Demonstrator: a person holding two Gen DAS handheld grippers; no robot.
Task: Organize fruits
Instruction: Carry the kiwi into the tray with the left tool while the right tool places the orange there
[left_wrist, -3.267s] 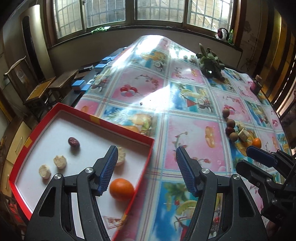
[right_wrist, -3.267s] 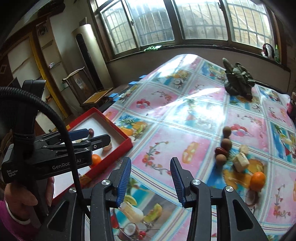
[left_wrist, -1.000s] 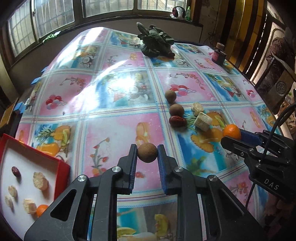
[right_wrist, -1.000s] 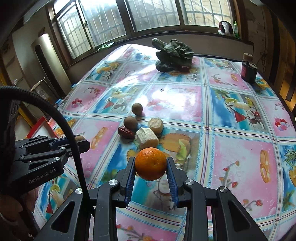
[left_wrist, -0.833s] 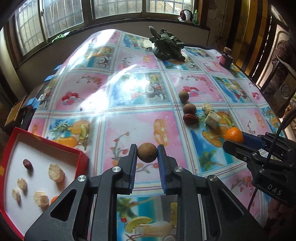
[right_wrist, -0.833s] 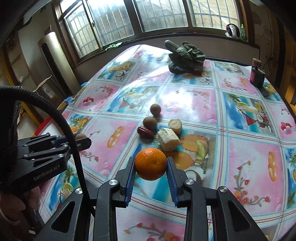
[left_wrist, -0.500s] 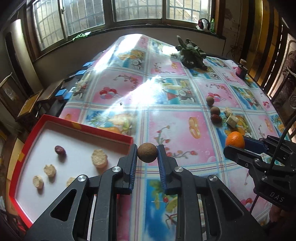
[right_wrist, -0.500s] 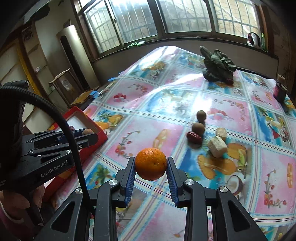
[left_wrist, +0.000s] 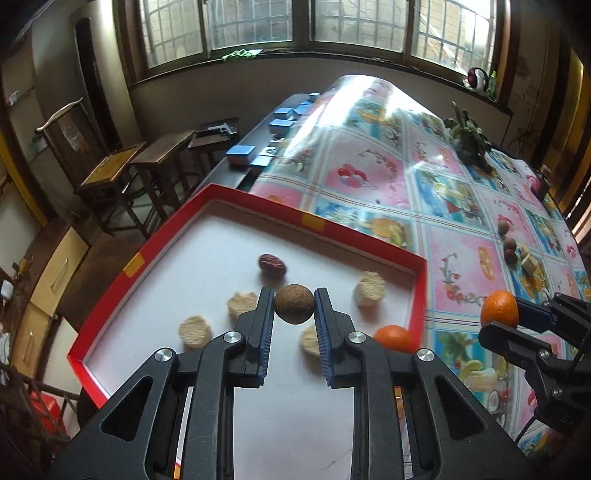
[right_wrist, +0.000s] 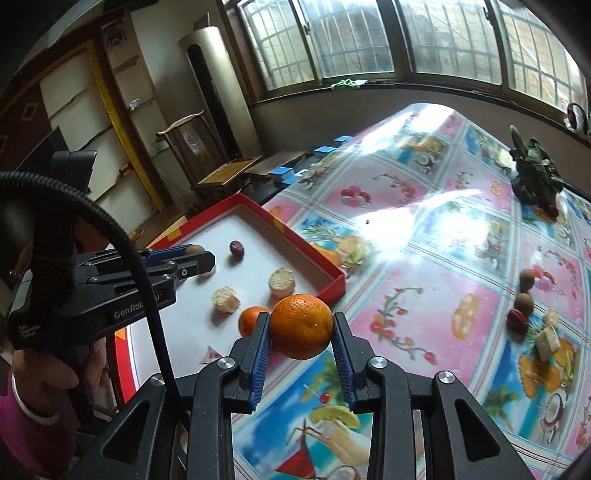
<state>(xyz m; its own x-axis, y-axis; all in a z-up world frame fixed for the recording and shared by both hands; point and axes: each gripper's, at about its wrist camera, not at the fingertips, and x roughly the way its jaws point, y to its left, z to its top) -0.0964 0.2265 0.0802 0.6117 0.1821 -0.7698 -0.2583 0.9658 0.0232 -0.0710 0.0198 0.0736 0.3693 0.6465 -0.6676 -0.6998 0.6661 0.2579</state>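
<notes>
Nearby, red tray (left_wrist: 373, 242), leafy greens (right_wrist: 535, 173), stools (left_wrist: 147, 162)

Barred windows (left_wrist: 255, 22) span the far wall, daylight glaring on the bench's fruit-print cloth (left_wrist: 373, 173). Wooden chair (left_wrist: 110, 173) left (beside dark stools); tall cylindrical unit (right_wrist: 218, 92) in corner.

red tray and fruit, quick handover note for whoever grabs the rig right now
Left gripper: shut on the brown round fruit, held above the red tray.
Right gripper: shut on the orange, over the tablecloth just outside the tray's corner.
Done: the tray holds a red date, pale slices and a second orange.
Left: release both held fruits into the tray, then fetch the loose pieces on the tablecloth.
</notes>
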